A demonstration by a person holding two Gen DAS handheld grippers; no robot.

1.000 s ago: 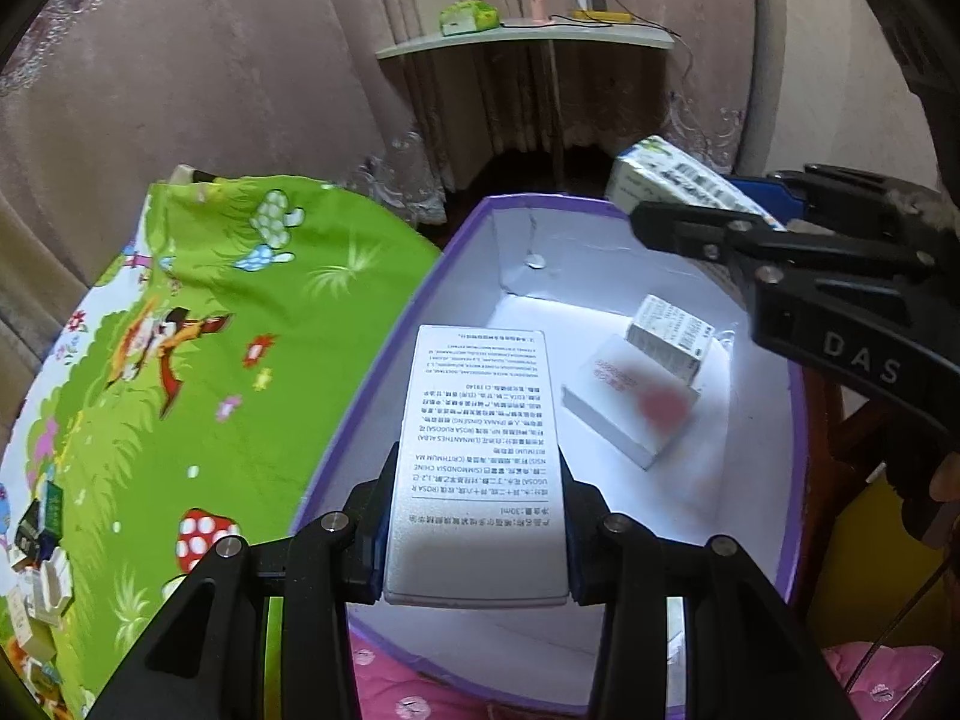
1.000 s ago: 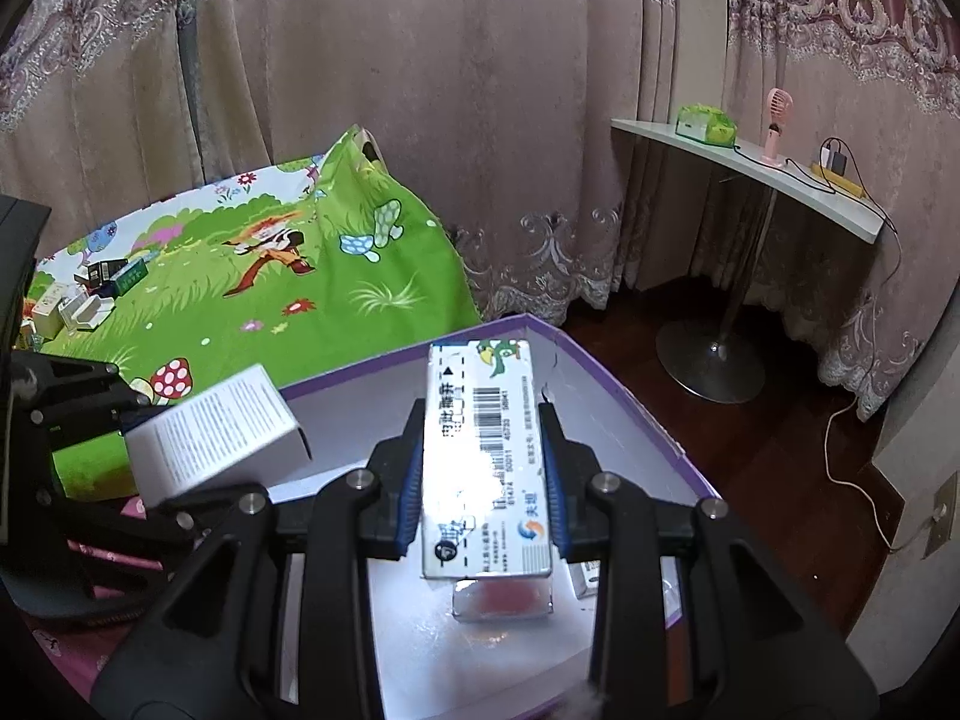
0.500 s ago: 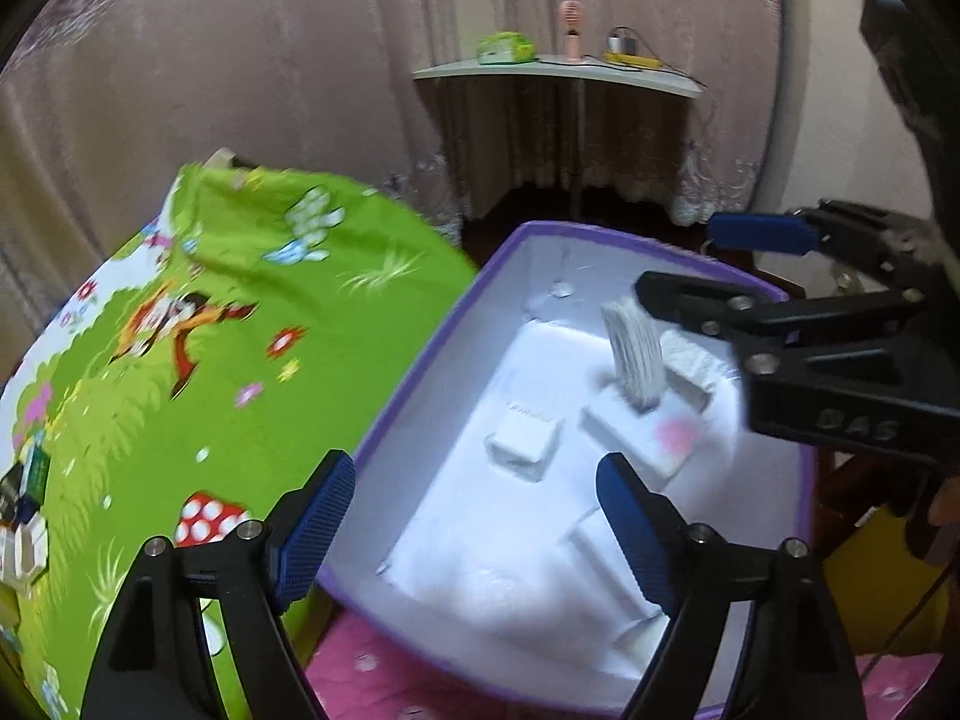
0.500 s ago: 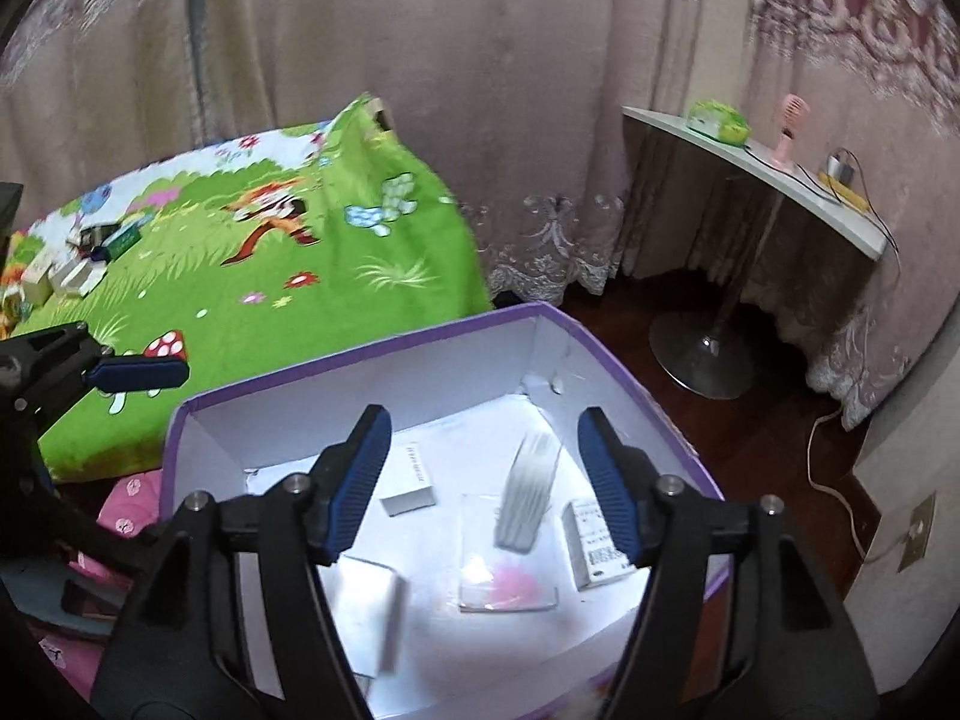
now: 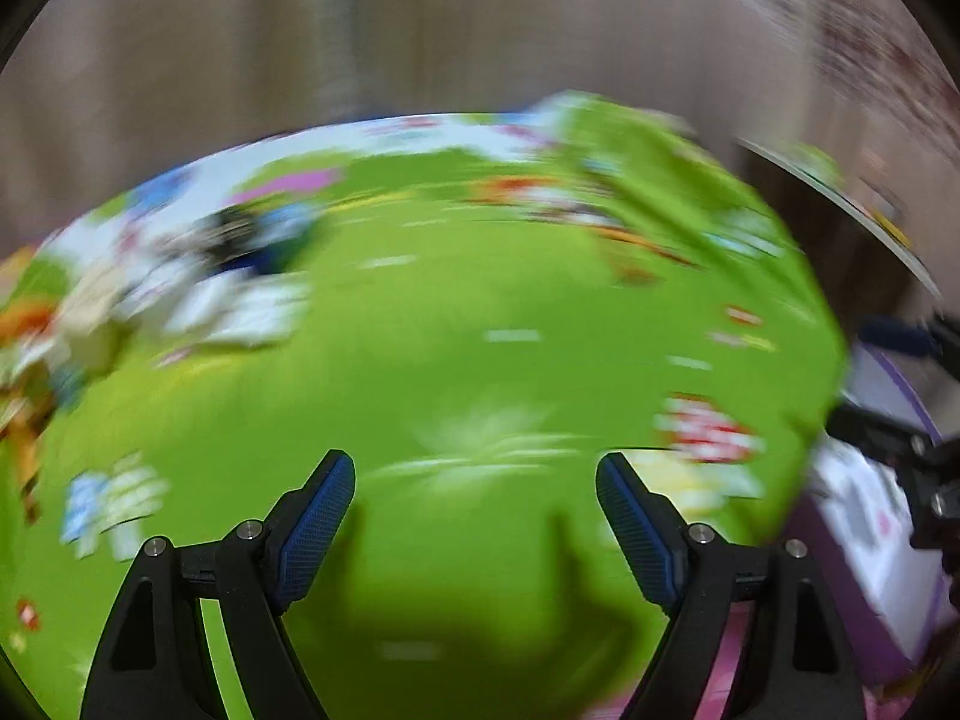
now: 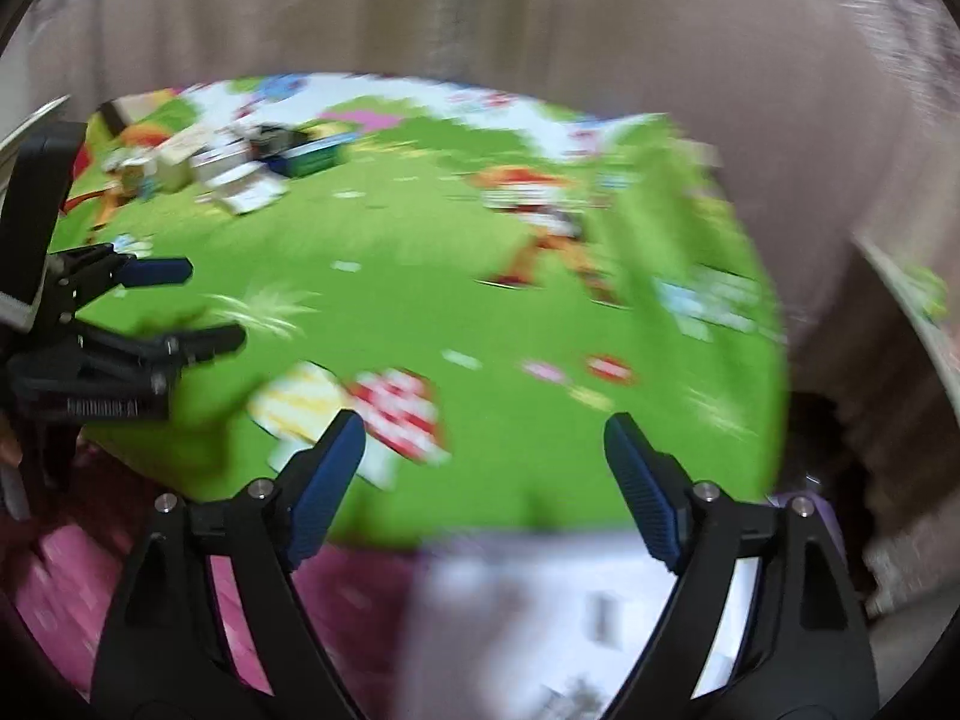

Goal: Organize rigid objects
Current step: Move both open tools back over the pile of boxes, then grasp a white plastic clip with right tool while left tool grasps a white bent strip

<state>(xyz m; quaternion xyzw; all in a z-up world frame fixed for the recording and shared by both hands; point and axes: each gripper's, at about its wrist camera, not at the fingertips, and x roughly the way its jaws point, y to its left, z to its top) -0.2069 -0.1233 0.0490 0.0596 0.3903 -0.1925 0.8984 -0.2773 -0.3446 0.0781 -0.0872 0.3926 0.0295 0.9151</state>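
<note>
Both views are smeared by motion. My left gripper point(image 5: 473, 468) stands open with nothing between its blue pads, over the green cartoon mat point(image 5: 456, 360). A blurred pile of small boxes point(image 5: 198, 294) lies at the mat's far left. The purple box with a white inside point(image 5: 852, 576) shows at the right edge, with my right gripper point(image 5: 882, 378) beside it. In the right wrist view my right gripper point(image 6: 486, 426) is opening and empty, above the mat's near edge and the purple box point(image 6: 510, 612). My left gripper point(image 6: 198, 306) is at the left, the pile of boxes point(image 6: 240, 168) beyond it.
Pink patterned cloth point(image 6: 66, 576) lies under the mat's near edge. Brownish curtains point(image 5: 420, 30) hang behind the mat. A white shelf point(image 5: 840, 192) juts out at the right. The mat's middle shows only its printed pictures.
Both grippers let go of their boxes over the purple box, opened wide, and swung left onto the green mat. The purple box has slid to the edge of each view.
</note>
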